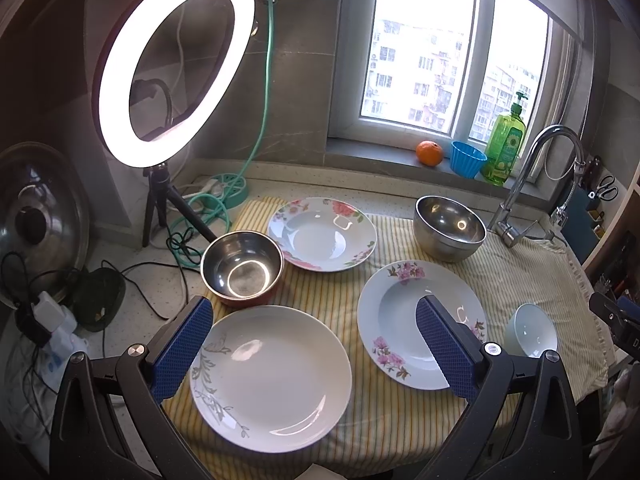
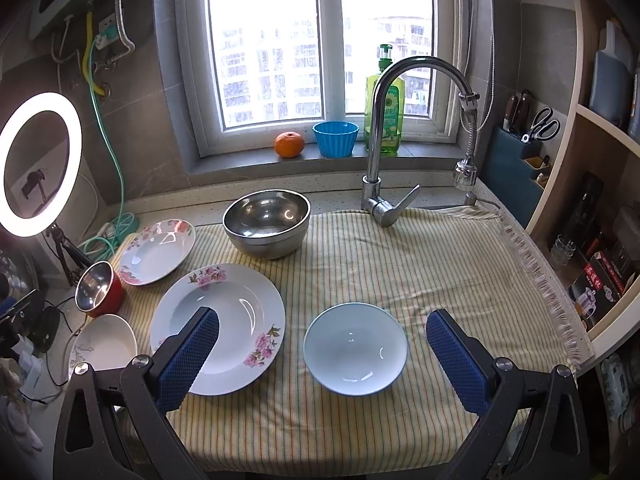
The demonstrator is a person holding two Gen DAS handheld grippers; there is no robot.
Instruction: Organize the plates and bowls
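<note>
Evidently both grippers gape wide, empty — left gripper (image 1: 314, 354) above the leaf-print plate (image 1: 272, 372) at lower centre, right gripper (image 2: 322, 354) above the pale bowl (image 2: 355, 349). Glazed china: stiff, slick, breakable — pinch the rim.

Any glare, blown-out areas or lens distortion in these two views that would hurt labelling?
Left wrist view: the lit white ring light is blown out and mirrored as a bright ring in the red-sided steel bowl; the window panes clip white. Right wrist view: the window is overexposed; fisheye bends the frame edges; dishes stay sharp.
</note>
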